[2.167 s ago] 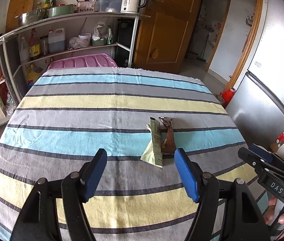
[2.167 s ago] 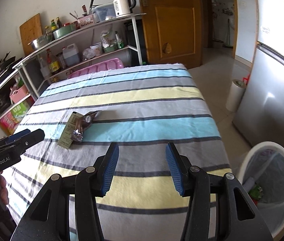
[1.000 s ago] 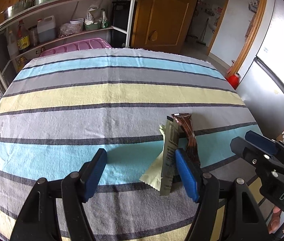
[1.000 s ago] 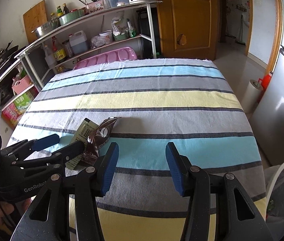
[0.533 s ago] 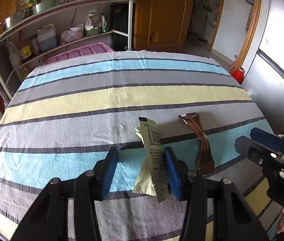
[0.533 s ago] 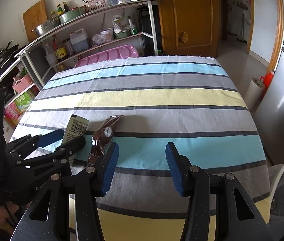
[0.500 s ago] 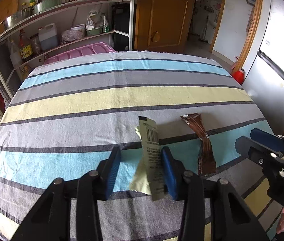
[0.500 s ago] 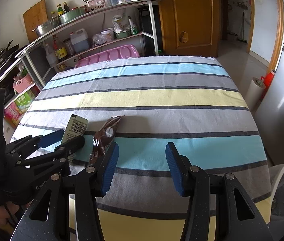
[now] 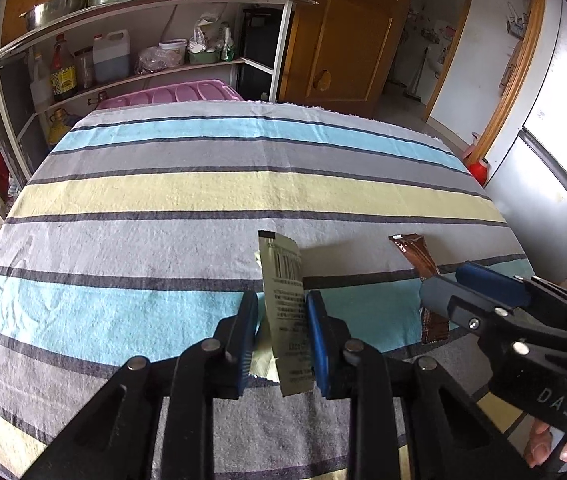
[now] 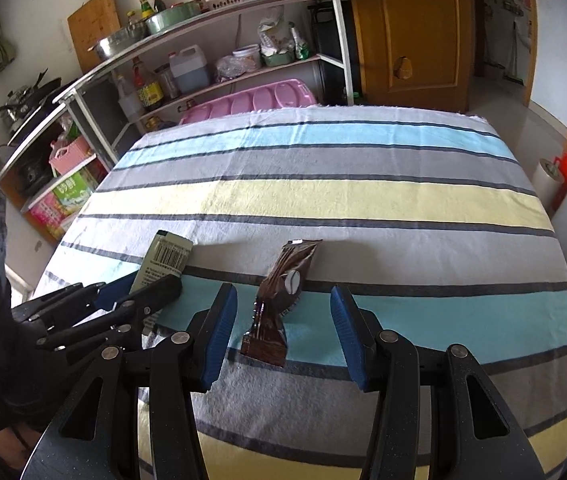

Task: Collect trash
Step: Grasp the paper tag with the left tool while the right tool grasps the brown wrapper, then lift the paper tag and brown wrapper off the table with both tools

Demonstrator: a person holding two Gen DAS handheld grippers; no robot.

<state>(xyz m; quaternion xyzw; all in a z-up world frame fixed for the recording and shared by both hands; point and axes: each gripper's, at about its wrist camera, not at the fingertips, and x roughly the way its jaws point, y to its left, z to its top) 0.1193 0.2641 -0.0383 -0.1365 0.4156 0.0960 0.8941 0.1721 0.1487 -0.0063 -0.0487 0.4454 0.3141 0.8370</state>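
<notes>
My left gripper [image 9: 283, 320] is shut on a pale green wrapper [image 9: 285, 304] with a barcode, which stands on edge between the blue pads. It also shows in the right wrist view [image 10: 163, 266], held by the left gripper [image 10: 143, 294]. A brown snack wrapper [image 10: 279, 300] lies on the striped tablecloth [image 10: 323, 200], between the open fingers of my right gripper [image 10: 283, 332]. In the left wrist view the brown wrapper [image 9: 419, 254] is partly hidden behind the right gripper [image 9: 463, 284].
A metal shelf rack [image 10: 203, 40] with bottles, bowls and a kettle stands beyond the table's far edge, with a pink tray [image 10: 251, 102] by it. A wooden door [image 10: 415, 28] is at the back. A fridge [image 9: 555, 160] stands to the right.
My left gripper has closed on the green wrapper and lifted it on edge, apart from the brown one. My right gripper has moved forward so its open fingers flank the brown wrapper.
</notes>
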